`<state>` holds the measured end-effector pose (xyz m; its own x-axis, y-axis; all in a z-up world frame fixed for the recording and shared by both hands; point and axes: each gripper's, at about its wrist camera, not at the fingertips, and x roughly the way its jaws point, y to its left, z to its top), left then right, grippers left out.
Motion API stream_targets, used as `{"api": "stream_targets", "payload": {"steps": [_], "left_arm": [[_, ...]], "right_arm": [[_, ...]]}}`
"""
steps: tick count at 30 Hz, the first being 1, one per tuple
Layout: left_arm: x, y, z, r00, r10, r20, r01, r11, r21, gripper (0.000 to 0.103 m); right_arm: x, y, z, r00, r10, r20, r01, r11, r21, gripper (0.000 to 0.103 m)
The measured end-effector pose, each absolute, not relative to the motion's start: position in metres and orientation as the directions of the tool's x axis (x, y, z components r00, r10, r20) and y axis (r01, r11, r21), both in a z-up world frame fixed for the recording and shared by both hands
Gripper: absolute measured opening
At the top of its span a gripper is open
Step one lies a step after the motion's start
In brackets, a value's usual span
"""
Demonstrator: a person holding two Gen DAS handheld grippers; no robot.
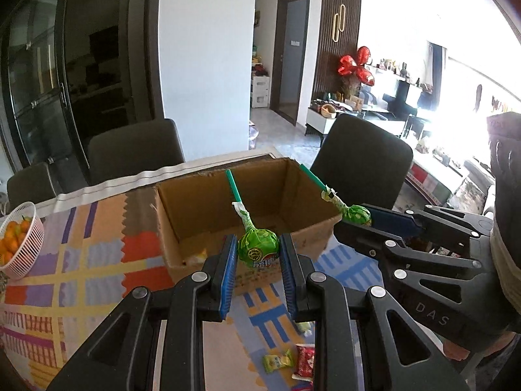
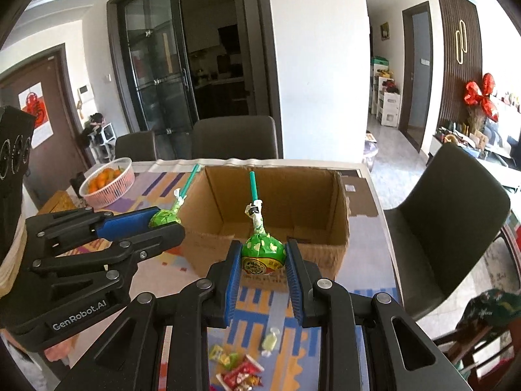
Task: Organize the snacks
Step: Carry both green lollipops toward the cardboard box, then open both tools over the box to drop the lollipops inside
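Note:
My left gripper (image 1: 258, 247) is shut on a green-wrapped lollipop (image 1: 257, 248), its green stick pointing up and away. My right gripper (image 2: 263, 254) is shut on a second green lollipop (image 2: 263, 251), stick upright. Both are held just in front of the near wall of an open cardboard box (image 1: 182, 221), also in the right wrist view (image 2: 338, 208). Each gripper shows in the other's view: the right gripper (image 1: 355, 216) to the right, the left gripper (image 2: 164, 220) to the left. Loose wrapped snacks (image 2: 241, 373) lie on the table below, also in the left view (image 1: 293, 360).
A colourful patterned cloth (image 1: 81, 260) covers the table. A pink basket of oranges (image 2: 109, 181) stands at the far left. Dark chairs (image 2: 234, 137) stand behind the table, and another chair (image 2: 446, 215) to the right.

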<state>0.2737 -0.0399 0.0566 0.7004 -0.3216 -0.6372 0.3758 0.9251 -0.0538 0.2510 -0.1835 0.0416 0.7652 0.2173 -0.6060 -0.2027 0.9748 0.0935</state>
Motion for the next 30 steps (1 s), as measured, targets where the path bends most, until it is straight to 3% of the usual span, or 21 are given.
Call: {"api": "stream_targets", "payload": {"steps": [19, 21, 22, 23, 25, 30], "left_arm": [[0.342, -0.033, 0.039, 0.665, -0.272, -0.696, 0.323, 0.944, -0.060, 0.027], [0.344, -0.034, 0.039, 0.677, -0.253, -0.691, 0.322, 0.946, -0.031, 0.037], [0.342, -0.035, 0.040, 0.684, -0.243, -0.688, 0.319, 0.948, -0.017, 0.049], [0.339, -0.035, 0.041, 0.692, -0.235, -0.682, 0.317, 0.949, -0.005, 0.056], [0.332, -0.034, 0.042, 0.708, -0.223, -0.670, 0.311, 0.950, 0.013, 0.056], [0.314, -0.030, 0.042, 0.714, -0.221, -0.664, 0.295, 0.956, -0.001, 0.056]], "right_arm": [[0.327, -0.175, 0.031, 0.720, 0.194, -0.666, -0.203, 0.977, 0.066, 0.028], [0.333, -0.176, 0.027, 0.720, 0.187, -0.668, -0.192, 0.979, 0.067, 0.028], [0.334, -0.178, 0.027, 0.723, 0.177, -0.668, -0.182, 0.981, 0.063, 0.033], [0.335, -0.180, 0.025, 0.724, 0.158, -0.671, -0.162, 0.985, 0.056, 0.045], [0.333, -0.186, 0.022, 0.723, 0.139, -0.677, -0.125, 0.990, 0.069, 0.054], [0.314, -0.193, 0.021, 0.729, 0.116, -0.675, -0.097, 0.993, 0.066, 0.054]]}}
